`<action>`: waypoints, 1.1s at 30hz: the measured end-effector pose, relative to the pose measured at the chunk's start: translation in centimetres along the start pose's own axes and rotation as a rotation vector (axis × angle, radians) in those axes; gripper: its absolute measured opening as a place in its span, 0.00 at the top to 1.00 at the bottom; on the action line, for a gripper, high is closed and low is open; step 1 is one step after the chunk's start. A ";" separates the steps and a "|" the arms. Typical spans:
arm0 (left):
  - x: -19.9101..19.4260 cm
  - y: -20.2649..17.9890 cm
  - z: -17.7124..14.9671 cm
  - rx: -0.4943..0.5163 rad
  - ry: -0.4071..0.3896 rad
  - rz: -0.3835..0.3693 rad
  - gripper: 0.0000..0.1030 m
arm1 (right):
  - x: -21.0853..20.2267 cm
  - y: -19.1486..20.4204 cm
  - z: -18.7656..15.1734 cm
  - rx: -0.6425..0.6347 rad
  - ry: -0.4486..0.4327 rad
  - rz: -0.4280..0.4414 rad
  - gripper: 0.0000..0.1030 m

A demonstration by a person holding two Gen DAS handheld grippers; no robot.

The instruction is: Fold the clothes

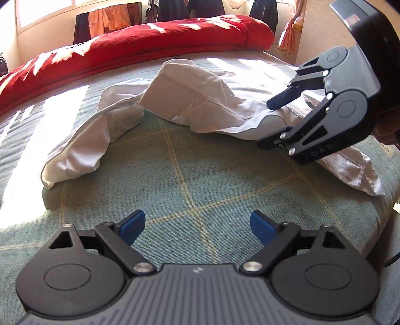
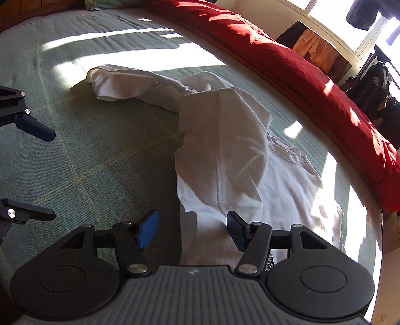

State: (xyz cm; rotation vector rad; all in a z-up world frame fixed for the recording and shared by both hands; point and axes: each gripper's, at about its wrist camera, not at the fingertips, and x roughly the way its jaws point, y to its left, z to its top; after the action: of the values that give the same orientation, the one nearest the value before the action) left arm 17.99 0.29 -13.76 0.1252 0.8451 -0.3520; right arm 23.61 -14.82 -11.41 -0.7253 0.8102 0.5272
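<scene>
A white T-shirt (image 1: 195,105) lies crumpled across the green checked bed cover (image 1: 190,180), one part folded up into a ridge and a sleeve trailing to the left. My left gripper (image 1: 197,220) hovers open over bare cover, short of the shirt, nothing between its blue pads. My right gripper (image 1: 266,125) stands open at the shirt's right end, its jaws on either side of the cloth edge. In the right wrist view the T-shirt (image 2: 225,150) runs under the right gripper (image 2: 192,230), whose pads stand apart from the cloth. The left gripper (image 2: 50,172) shows open at the left edge.
A red duvet (image 1: 150,42) is bunched along the far side of the bed. Dark and orange clothes (image 1: 110,20) hang by the window behind it. The bed's edge (image 1: 385,212) drops off at the right. Bright sun patches fall on the cover (image 2: 112,57).
</scene>
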 end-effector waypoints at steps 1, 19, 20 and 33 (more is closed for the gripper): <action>-0.1 0.1 -0.1 -0.001 0.000 0.001 0.12 | 0.3 1.0 -0.4 -0.052 0.010 -0.035 0.37; 1.9 4.1 1.7 -0.338 0.079 -0.178 0.12 | 0.4 4.8 -2.6 -0.443 0.010 -0.340 0.56; 2.1 4.4 1.9 -0.371 0.081 -0.205 0.12 | 0.5 4.7 -2.5 -0.435 0.015 -0.343 0.60; 7.1 6.6 3.8 -0.860 0.020 -0.565 0.12 | -3.3 0.8 -1.4 -0.143 -0.047 -0.224 0.92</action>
State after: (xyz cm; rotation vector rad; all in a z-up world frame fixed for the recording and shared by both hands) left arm 27.31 3.70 -16.75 -0.9250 0.9812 -0.4830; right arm 20.47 -15.84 -9.75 -0.9201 0.6418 0.4012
